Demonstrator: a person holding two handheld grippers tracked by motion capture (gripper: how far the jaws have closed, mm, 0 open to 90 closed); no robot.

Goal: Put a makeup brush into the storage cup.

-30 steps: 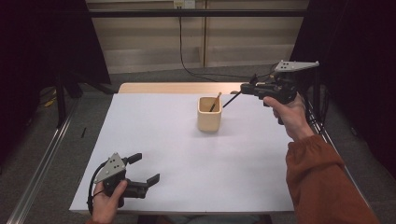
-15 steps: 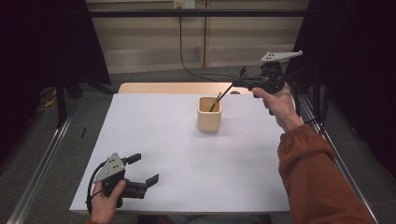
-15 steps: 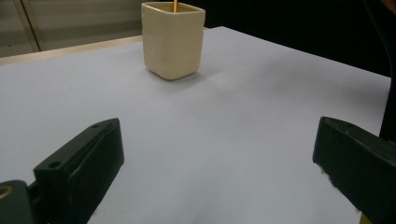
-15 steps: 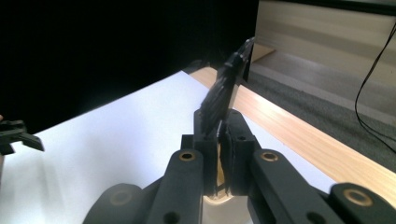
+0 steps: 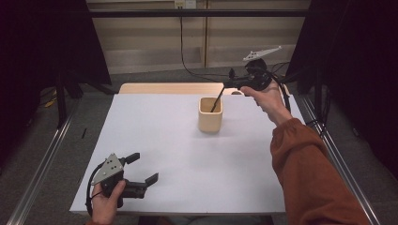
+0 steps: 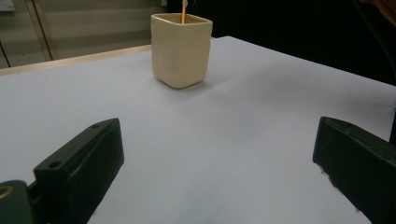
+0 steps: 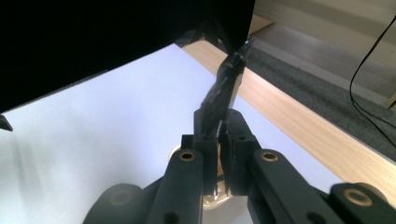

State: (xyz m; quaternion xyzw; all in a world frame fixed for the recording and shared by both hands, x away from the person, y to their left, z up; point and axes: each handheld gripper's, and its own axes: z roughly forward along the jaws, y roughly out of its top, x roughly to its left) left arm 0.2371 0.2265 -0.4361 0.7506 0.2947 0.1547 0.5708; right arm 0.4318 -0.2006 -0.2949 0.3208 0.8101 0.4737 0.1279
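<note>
A: What are your right tongs holding now?

B: They are clamped on the top end of a thin dark stick. It leans over, and its lower end is inside the cream cup, which stands on the far half of the table. From the left tongs' camera a thin stick shows above the cup, and there it looks orange.

A: How will the stick handle?

B: I think it is light and stiff, but narrow, so it can turn or slip between the jaws. You hold it near the upper end; that is a good place, because the lower part stays free to go into the cup.

A: Is something else in the cup?

B: I cannot tell; its inside is hidden. The cup looks steady, yet a side push from the stick could tip it.

A: And your left tongs?

B: They are wide apart, with nothing between them, resting low at the near left corner, well apart from the cup.
</note>
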